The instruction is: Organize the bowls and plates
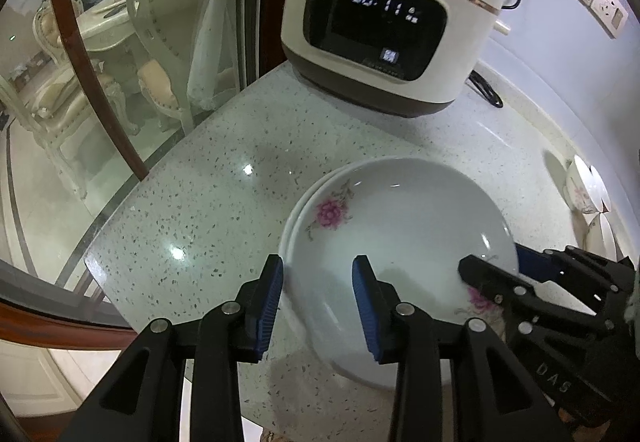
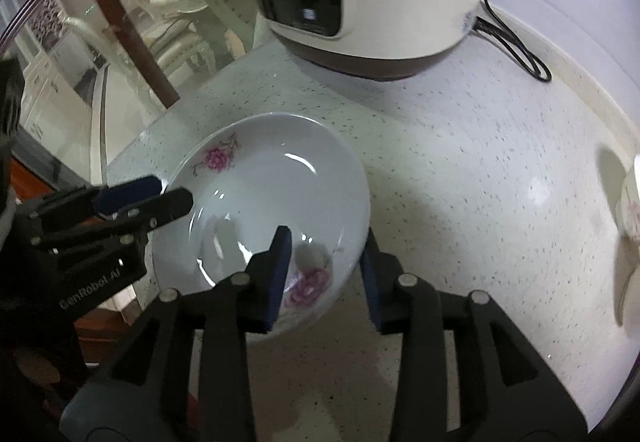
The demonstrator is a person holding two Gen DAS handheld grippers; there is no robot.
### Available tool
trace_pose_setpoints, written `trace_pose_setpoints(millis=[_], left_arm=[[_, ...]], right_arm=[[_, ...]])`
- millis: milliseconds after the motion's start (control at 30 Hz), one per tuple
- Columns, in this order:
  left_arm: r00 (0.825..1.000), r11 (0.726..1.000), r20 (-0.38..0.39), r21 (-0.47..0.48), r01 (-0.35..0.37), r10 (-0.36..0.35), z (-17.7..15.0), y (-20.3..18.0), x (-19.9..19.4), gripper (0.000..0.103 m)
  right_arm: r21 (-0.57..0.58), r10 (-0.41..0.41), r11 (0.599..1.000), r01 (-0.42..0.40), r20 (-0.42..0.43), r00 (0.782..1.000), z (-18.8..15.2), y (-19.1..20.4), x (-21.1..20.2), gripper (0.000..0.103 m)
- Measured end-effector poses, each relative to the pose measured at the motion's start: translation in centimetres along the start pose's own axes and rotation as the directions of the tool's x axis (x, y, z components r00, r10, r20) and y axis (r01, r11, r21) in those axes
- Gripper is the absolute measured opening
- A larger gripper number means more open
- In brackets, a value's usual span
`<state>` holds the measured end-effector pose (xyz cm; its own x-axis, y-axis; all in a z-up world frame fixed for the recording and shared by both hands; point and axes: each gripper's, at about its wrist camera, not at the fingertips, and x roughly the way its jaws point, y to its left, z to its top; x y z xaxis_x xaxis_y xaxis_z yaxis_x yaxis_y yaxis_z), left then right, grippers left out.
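A white plate with pink flowers [image 1: 400,226] sits on the speckled countertop [image 1: 208,210] in front of a cream rice cooker [image 1: 384,14], and in the left wrist view a second rim shows just outside its left edge, so it lies on another plate [image 1: 289,226] of which only that sliver is visible. The left gripper [image 1: 318,306] straddles the near-left rim, one blue pad outside the plates and one over the top plate's inside; the fingers stand apart with a wide gap, and whether either pad touches the china cannot be told. The right gripper [image 2: 326,274] straddles the near-right rim in the same way, its left finger inside the dish and its right finger partly hidden behind the rim, spread and not visibly pressing. In the left wrist view the right gripper [image 1: 492,274] enters from the right, its lower part cut off by the frame edge; in the right wrist view the left gripper [image 2: 160,198] enters from the left, and the lower plate is not distinguishable there. More flowered dishes [image 1: 588,194] stand at the far right, squeezed by the lens and cut by the frame; in the right wrist view they are blurred. The cooker's display is readable only in the left view.
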<state>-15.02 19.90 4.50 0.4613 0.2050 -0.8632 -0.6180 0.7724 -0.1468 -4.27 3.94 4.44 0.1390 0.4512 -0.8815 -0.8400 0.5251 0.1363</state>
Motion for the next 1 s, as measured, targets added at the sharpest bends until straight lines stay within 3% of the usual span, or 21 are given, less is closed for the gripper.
trace_pose_setpoints(millis=[367,433,467,500,633,733,767,867,1000], left_arm=[[0.999,0.998,0.041,-0.055,-0.014,0.017,-0.1,1.1,-1.1,0.040],[0.999,0.998,0.036,-0.063,-0.013,0.015,0.0,1.2,-1.0,0.041],[0.999,0.998,0.032,-0.063,-0.011,0.013,0.0,1.2,-0.9,0.041],[0.999,0.998,0.030,-0.062,-0.011,0.013,0.0,1.2,-0.8,0.041],[0.999,0.998,0.034,-0.061,-0.015,0.017,0.1,1.3,-0.8,0.042],[0.999,0.998,0.045,-0.068,-0.018,0.021,0.2,1.3,-1.1,0.042],[0.998,0.997,0.055,-0.069,-0.018,0.022,0.2,1.2,-1.3,0.045],[0.998,0.997,0.054,-0.071,-0.027,0.031,0.5,0.7,-0.8,0.071],[0.999,0.999,0.039,-0.040,-0.013,0.015,0.9,-1.2,-0.3,0.072]], right_arm=[[-0.033,-0.016,0.999,0.017,0.045,0.999,0.2,0.9,-1.0,0.041],[-0.061,-0.038,0.997,0.042,0.061,0.997,0.2,1.3,-1.2,0.051],[-0.076,-0.034,0.996,0.040,0.077,0.996,0.3,1.5,-1.4,0.064],[-0.089,-0.021,0.996,0.029,0.089,0.996,0.4,1.8,-1.5,0.070],[-0.121,-0.010,0.992,0.023,0.104,0.995,0.9,2.5,-1.8,0.069],[-0.081,-0.008,0.997,0.017,0.107,0.994,0.8,1.5,-2.2,0.070],[-0.057,-0.013,0.998,0.019,0.111,0.994,0.7,0.9,-2.3,0.070],[0.055,-0.002,0.998,-0.004,0.095,0.995,0.0,-1.4,-2.4,0.073],[0.137,0.002,0.991,-0.014,0.088,0.996,-1.4,-3.8,-3.1,0.073]])
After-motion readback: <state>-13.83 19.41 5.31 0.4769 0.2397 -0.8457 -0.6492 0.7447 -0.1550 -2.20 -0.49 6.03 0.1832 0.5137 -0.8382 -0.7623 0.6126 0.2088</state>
